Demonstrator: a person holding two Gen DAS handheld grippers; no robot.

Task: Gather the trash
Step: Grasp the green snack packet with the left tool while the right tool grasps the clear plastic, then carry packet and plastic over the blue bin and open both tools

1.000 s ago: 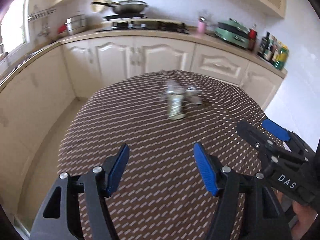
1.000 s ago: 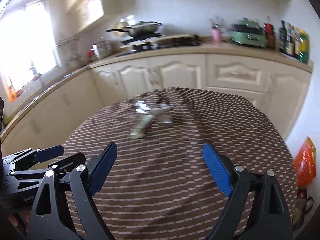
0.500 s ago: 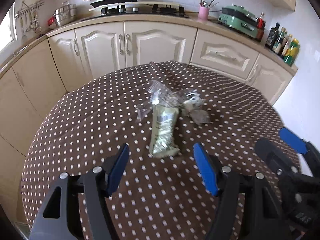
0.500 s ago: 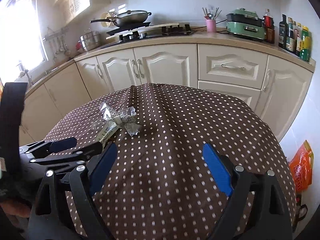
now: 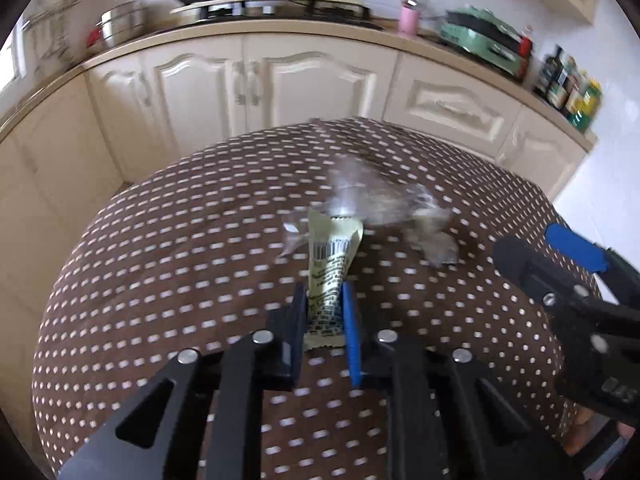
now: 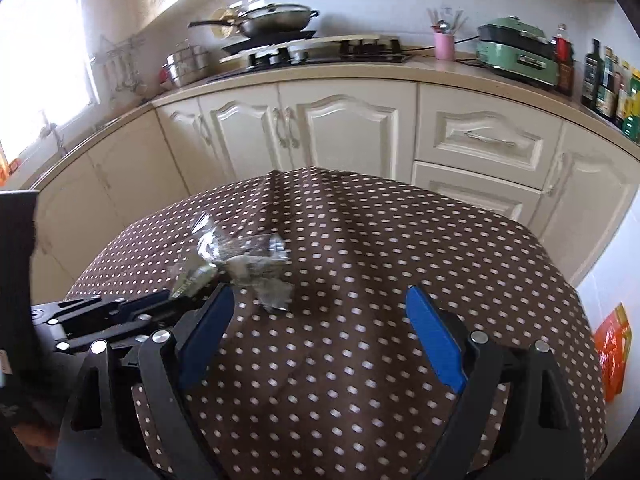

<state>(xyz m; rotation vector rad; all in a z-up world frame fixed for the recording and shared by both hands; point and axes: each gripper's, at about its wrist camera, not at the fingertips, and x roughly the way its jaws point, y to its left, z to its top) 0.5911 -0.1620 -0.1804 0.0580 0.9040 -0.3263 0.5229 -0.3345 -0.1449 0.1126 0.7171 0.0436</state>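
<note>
Covering the round table: a brown tablecloth [image 6: 360, 264] with white dots, which fills the lower half of both views.
Kitchen behind: cream cabinets [image 6: 344, 128] stand under a long counter; a pan [image 6: 276, 18] sits on the stove, a pink cup [image 6: 444, 46] with utensils and a green appliance [image 6: 516, 50] are further right.
Right gripper [image 6: 320, 340]: its two blue pads stand wide apart, nothing lies between them, and they touch only air above the cloth. In the left wrist view it shows at the right edge [image 5: 560, 264].
Left gripper [image 5: 325, 312]: its jaws are closing, and the near end of the wrapper is between the blue pads, which already press on both sides of it. In the right wrist view it shows low at the left [image 6: 120, 312].
Trash pile: it lies on the cloth a little left of the middle, just ahead of the left gripper.
Clear plastic [image 5: 380, 200]: crumpled, at the far side of the pile, touching the wrapper's far end.
Wrapper [image 5: 334, 256]: pale green and long, with a barcode on it; it points away from the left gripper, which pinches its near end.
</note>
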